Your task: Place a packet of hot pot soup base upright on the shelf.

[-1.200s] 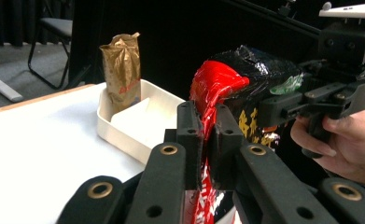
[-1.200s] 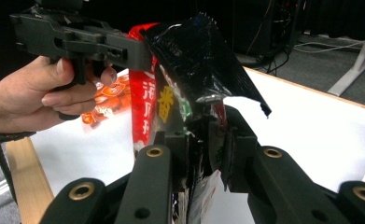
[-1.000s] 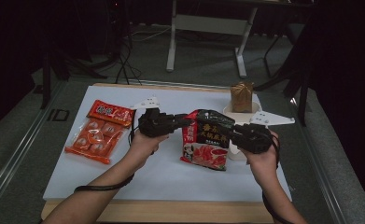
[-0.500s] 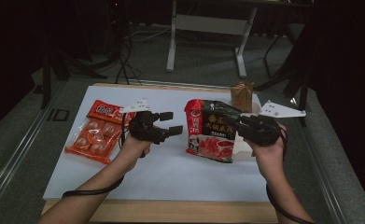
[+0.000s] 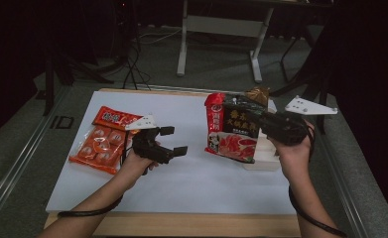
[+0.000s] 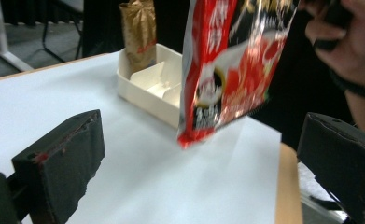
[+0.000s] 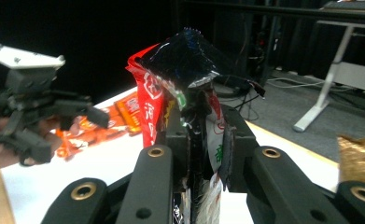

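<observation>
**Carrying the red pouch to the tray with one gripper**

Dark room, table legs and cables behind; up front, a white tabletop (image 5: 191, 183) carries our work. Our right gripper (image 5: 261, 121) has its fingers clenched on the top edge of the red soup-base pouch (image 5: 231, 129), which hangs in the air above the right part of the tabletop, just left of and partly over the cream divided tray (image 6: 147, 88). A gold bag (image 6: 138, 30) stands upright in the tray's far compartment. Our left gripper (image 5: 174, 141) has just been opening its fingers, which now stand released with nothing between them, well left of the pouch and beside the orange snack pack (image 5: 102, 144) lying flat at the left.

We judge the step to be setting the pouch into the tray. To do it well, we keep the grip firm on the crumpled top seam, since the pouch dangles and can swing. We bring its lower edge over a free near compartment, lower it straight, and avoid knocking the gold bag. We keep the left gripper clear but near, ready to steady the pouch.
</observation>
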The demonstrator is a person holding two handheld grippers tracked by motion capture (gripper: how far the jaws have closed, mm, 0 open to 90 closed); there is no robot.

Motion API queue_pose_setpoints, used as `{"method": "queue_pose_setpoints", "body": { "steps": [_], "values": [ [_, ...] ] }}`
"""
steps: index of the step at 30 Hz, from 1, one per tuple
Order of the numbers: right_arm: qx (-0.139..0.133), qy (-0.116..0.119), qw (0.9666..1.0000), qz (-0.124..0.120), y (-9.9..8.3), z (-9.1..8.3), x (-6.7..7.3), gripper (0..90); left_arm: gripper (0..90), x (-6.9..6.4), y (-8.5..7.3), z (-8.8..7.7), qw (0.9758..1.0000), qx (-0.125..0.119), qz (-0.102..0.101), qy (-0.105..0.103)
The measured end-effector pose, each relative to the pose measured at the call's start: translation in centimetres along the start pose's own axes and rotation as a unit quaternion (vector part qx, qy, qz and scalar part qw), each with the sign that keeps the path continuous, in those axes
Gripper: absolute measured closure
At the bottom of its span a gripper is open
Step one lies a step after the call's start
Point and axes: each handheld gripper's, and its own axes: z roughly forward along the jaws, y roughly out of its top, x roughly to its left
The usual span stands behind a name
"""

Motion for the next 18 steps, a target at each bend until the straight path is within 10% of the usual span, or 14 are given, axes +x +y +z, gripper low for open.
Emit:
{"method": "queue_pose_setpoints", "body": {
  "steps": [18],
  "values": [
    [-0.017,-0.075,0.997,0.002,2.5,-1.0,-6.0,76.0,1.1,0.6,-3.7,-2.2,0.9987,0.033,0.003,0.038]
  ]
}}
